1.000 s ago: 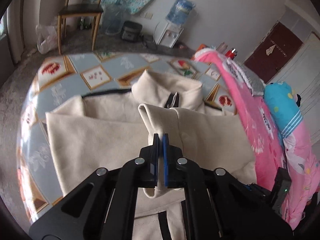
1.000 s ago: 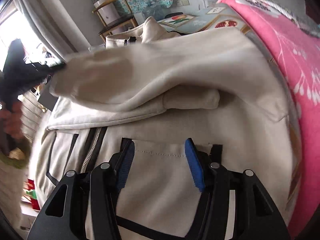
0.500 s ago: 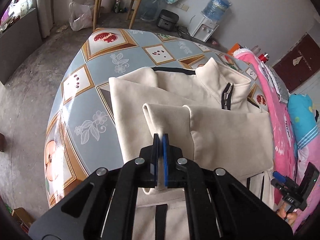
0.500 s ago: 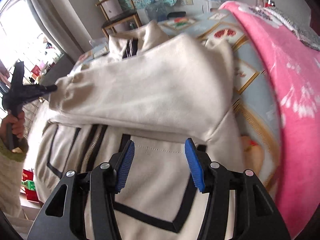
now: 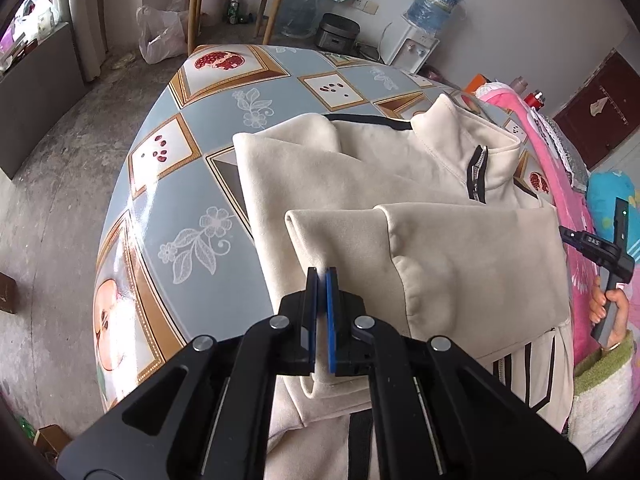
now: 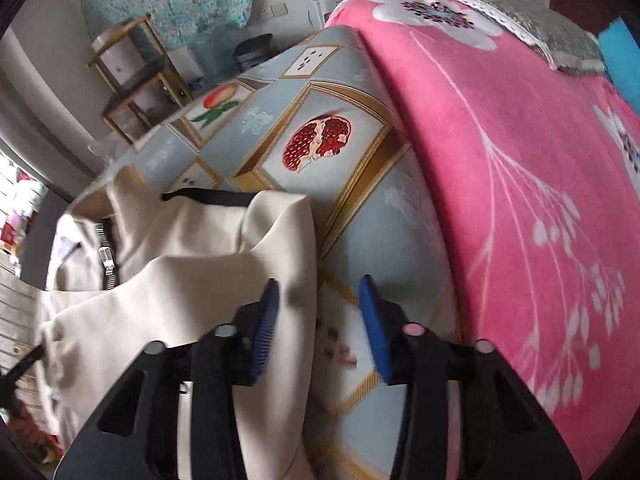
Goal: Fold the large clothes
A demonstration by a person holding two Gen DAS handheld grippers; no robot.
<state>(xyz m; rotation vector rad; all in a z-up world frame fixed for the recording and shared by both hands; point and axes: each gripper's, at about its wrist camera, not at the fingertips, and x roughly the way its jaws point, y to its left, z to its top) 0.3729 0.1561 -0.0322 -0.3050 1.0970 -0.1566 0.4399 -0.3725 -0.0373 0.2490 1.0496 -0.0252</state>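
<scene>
Cream jacket (image 5: 420,216) lies spread on the bench (image 5: 192,184), which carries a blue-grey oilcloth printed with fruit panels. Collar and zip point toward the far right of the left wrist view; black trim along the shoulder seam and near the hem.

Left gripper (image 5: 321,276): fingers pressed together on the cuff end of a sleeve (image 5: 340,240). The sleeve runs across the jacket's chest, folded over the body, its free end pinched between the two blue pads. Cloth passes straight between the fingertips and hangs a little below them.

Right gripper (image 6: 318,300): the right wrist view shows the fingers apart, with a clear gap. The frame is smeared, and the jaws have just been closing. Between them lie the jacket's right-hand edge (image 6: 296,280) and a strip of bare oilcloth. The left pad (image 6: 266,320) sits over the cream cloth, the right pad over the oilcloth; neither pad visibly presses on the fabric. Nothing held.

In the left wrist view the right gripper shows at the far right edge, gripped by a hand (image 5: 610,308) with a green cuff, just beside the jacket's side.

Pink flowered blanket (image 6: 520,160) lies along the bench's right side, near the jacket's edge and not touching it.
</scene>
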